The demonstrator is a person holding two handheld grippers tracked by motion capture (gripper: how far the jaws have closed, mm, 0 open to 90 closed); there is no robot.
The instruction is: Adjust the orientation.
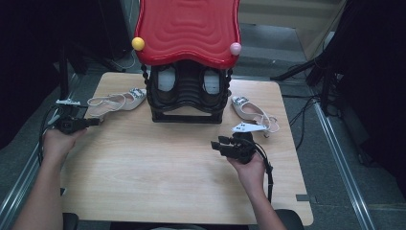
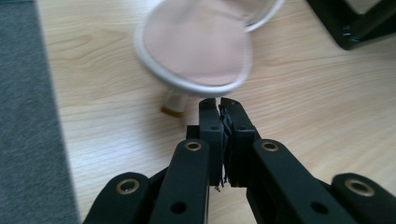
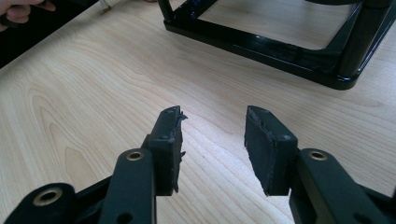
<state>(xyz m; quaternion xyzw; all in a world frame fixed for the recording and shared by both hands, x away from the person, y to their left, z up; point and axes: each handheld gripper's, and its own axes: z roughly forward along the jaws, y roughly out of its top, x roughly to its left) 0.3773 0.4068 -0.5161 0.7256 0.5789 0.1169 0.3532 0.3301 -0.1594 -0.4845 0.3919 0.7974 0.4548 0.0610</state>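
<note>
The left tool (image 2: 219, 103) has its jaws together just short of the heel end of the left shoe (image 1: 117, 101), gripping nothing. Pushing on like this could shove the shoe along the bench (image 1: 158, 167). The shoe lies lengthwise away from the tool, toe pointing at the rack (image 1: 187, 91). The right tool (image 3: 212, 123) stands apart, empty.

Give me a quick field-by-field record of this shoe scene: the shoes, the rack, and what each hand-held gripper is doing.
left shoe: pale heeled sandal lying on the table, left of the rack
right shoe: matching sandal, right of the rack
rack: black shoe rack with a red wavy top, a pair of shoes inside
left hand-held gripper: shut, empty, at the left sandal's heel end
right hand-held gripper: open, empty, above bare table
</note>
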